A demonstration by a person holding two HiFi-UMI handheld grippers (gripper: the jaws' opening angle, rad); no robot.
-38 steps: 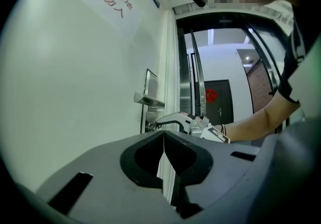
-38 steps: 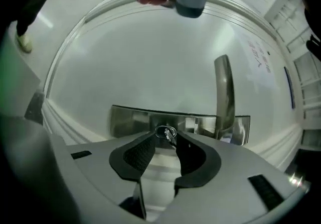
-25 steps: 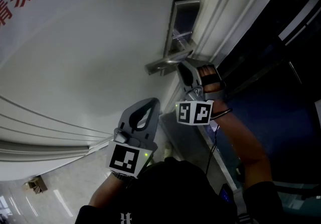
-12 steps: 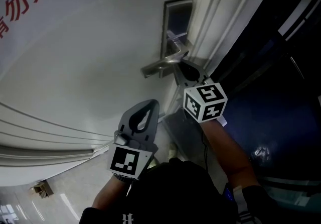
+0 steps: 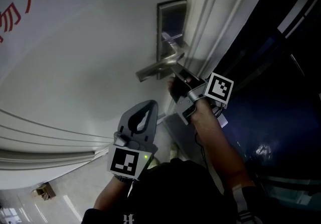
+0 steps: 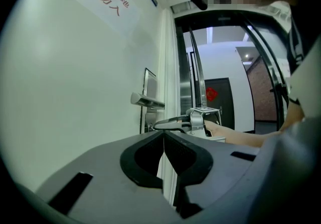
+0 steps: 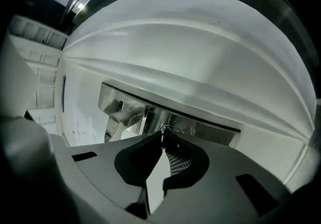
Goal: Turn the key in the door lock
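right gripper [image 7: 163,138] newly rolled, on one key [image 7: 165,128]

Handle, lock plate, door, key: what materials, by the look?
Handle: metal, brushed silver, with dull glints.
Lock plate: likely stainless steel, with mirror-like reflections.
Door: smooth matte white, looks painted; core unclear.
Key: only a tiny metallic glint shows.

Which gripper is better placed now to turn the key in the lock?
Right. The right gripper sits at the lock plate, jaws closed on the key. The left gripper is off the door, jaws together, empty.
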